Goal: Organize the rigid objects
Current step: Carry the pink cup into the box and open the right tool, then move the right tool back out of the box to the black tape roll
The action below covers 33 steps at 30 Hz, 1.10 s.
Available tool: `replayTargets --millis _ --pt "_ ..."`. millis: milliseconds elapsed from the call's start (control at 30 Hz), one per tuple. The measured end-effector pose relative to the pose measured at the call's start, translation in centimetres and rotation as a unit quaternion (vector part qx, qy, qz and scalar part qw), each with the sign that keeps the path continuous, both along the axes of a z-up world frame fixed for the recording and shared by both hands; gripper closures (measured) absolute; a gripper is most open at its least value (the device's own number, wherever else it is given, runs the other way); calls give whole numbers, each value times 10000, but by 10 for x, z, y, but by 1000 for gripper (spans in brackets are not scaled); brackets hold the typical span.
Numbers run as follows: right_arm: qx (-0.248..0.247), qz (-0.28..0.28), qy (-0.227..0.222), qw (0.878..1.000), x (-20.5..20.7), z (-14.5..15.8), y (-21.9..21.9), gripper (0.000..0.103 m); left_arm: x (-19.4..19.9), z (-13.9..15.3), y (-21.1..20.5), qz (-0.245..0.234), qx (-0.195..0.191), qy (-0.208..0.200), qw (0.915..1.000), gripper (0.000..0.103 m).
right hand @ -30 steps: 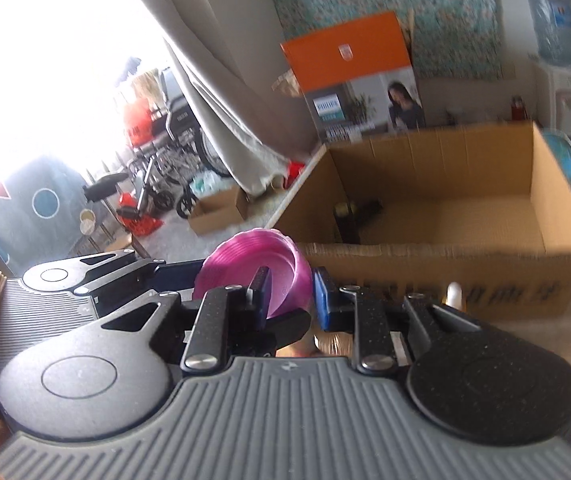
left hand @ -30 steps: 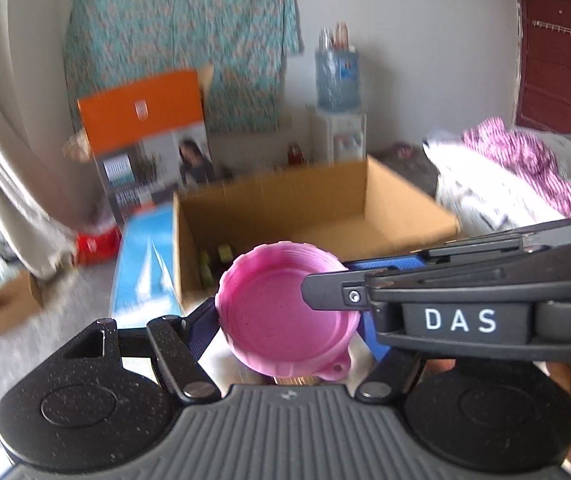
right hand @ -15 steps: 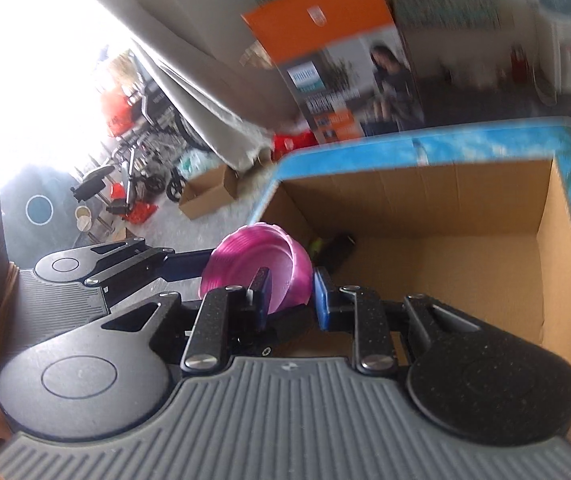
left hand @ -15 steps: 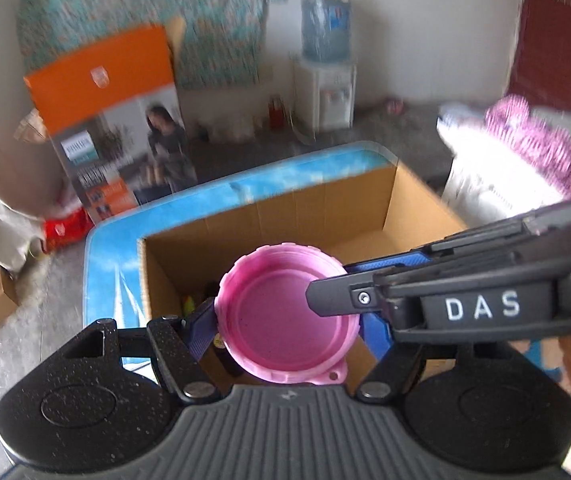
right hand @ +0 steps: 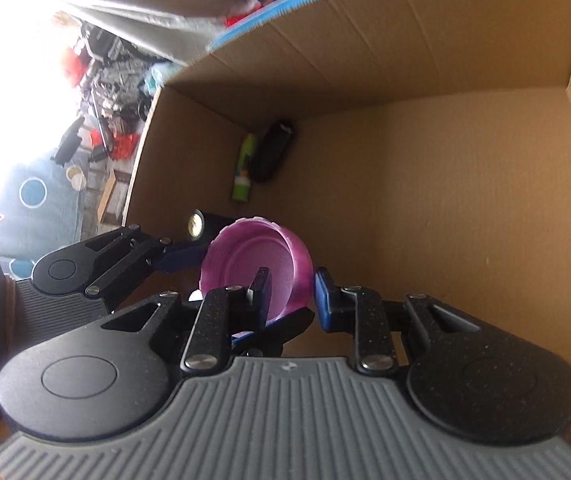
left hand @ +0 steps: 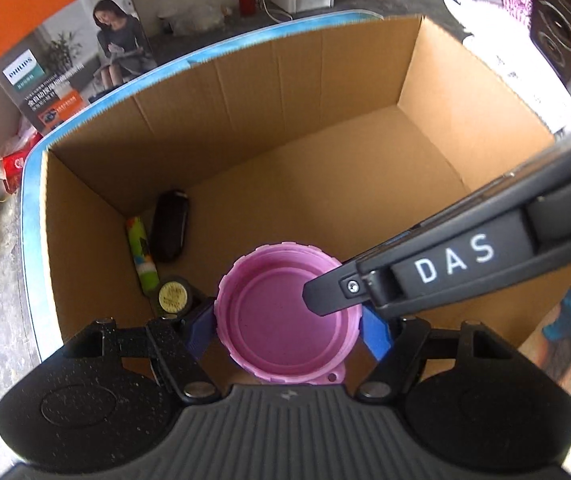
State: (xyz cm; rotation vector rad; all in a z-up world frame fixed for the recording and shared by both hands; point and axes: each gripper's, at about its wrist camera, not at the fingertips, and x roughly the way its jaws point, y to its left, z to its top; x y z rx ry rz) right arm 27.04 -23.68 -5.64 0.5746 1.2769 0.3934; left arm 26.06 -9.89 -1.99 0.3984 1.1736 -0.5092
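A pink round plastic lid is held between both grippers over the open cardboard box. My left gripper is shut on the lid across its sides. My right gripper is shut on the lid's rim, one finger inside it and one outside. The right gripper's finger reaches into the lid from the right in the left wrist view. Both grippers hang inside the box mouth, above its floor.
In the box's left corner lie a black case, a green patterned tube and a black item with a round yellow label. An orange Philips carton stands behind the box. The box sits on a blue surface.
Both grippers have carried the lid forward and down into the box mouth. The view has tilted down onto the box floor. The grip on the lid is unchanged.
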Motion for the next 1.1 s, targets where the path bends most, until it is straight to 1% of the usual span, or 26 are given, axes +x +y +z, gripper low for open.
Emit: replayTargets --millis 100,200,233,267,333,467,533,667,800,1000,1100 --pt "-64 122 157 9998 0 -4 6 77 2 -2 3 26 -23 187 9998 27" --pt "-131 258 314 9991 8 -4 14 69 4 -1 7 118 -117 303 9994 26" --pt "-165 302 366 9987 10 -2 19 64 4 0 8 141 -146 325 9993 24" --pt "-188 325 381 9986 10 -2 20 59 4 1 9 165 -174 343 9991 23" --pt "-261 375 393 9982 11 -2 24 56 3 3 10 205 -197 352 9990 23" --pt "-212 330 319 9987 8 4 24 51 -1 12 15 275 -285 295 9988 23" --pt "-195 270 185 9993 5 7 20 50 -4 18 17 281 -389 257 9985 23" --pt "63 -45 -230 9997 -10 25 5 48 -17 37 23 287 -584 -33 9979 22" --pt "481 -327 -682 9960 -39 45 -16 48 -32 57 31 292 -905 -214 9952 21" --pt "951 -732 -1418 9826 -105 77 -45 48 -67 83 40 206 -1245 -673 9897 21" --pt "1141 -897 -1759 9737 -146 84 -56 47 -90 89 46 162 -1435 -906 9854 19"
